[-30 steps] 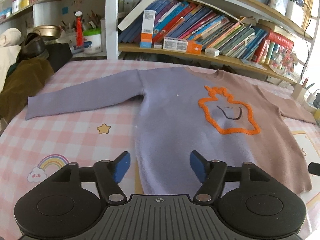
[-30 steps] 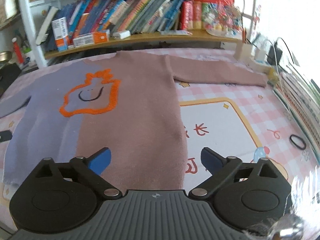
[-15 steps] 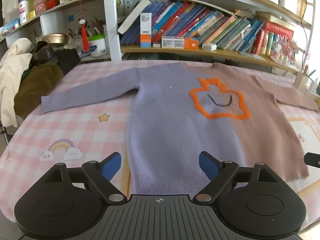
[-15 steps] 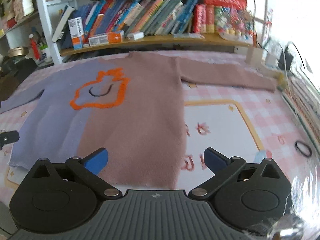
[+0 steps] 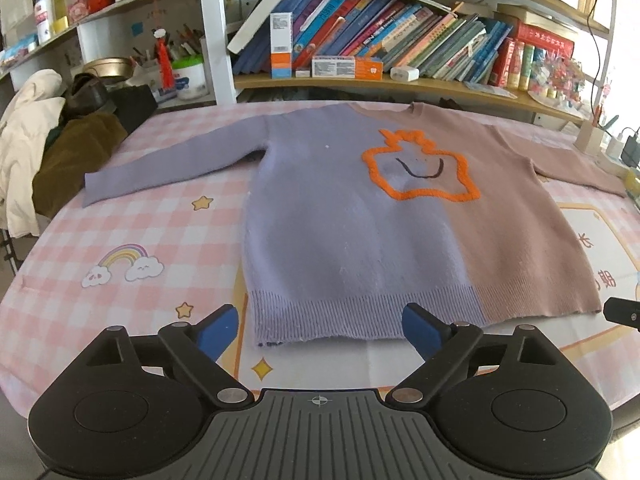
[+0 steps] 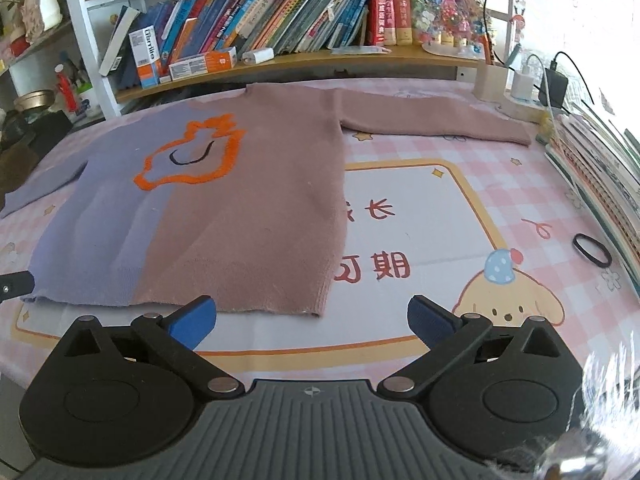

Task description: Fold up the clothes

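A sweater (image 5: 340, 216), lilac on one half and dusty pink on the other, lies flat and face up on the table with both sleeves spread out. An orange outlined smiling shape (image 5: 420, 172) sits on its chest. My left gripper (image 5: 320, 332) is open just in front of the lilac hem, holding nothing. In the right wrist view the same sweater (image 6: 248, 200) lies ahead, and my right gripper (image 6: 310, 320) is open in front of the pink hem corner, also holding nothing. Neither gripper touches the cloth.
The pink checked tablecloth (image 5: 132, 248) covers the table. Piled coats (image 5: 48, 152) lie at the left edge. Bookshelves (image 5: 380, 52) run along the back. A black hair tie (image 6: 592, 250), stacked books (image 6: 600, 176) and a power strip (image 6: 532, 100) sit on the right.
Both grippers have drawn back toward the table's front edge, off the sweater; the whole hem is now in view ahead of the open fingers.
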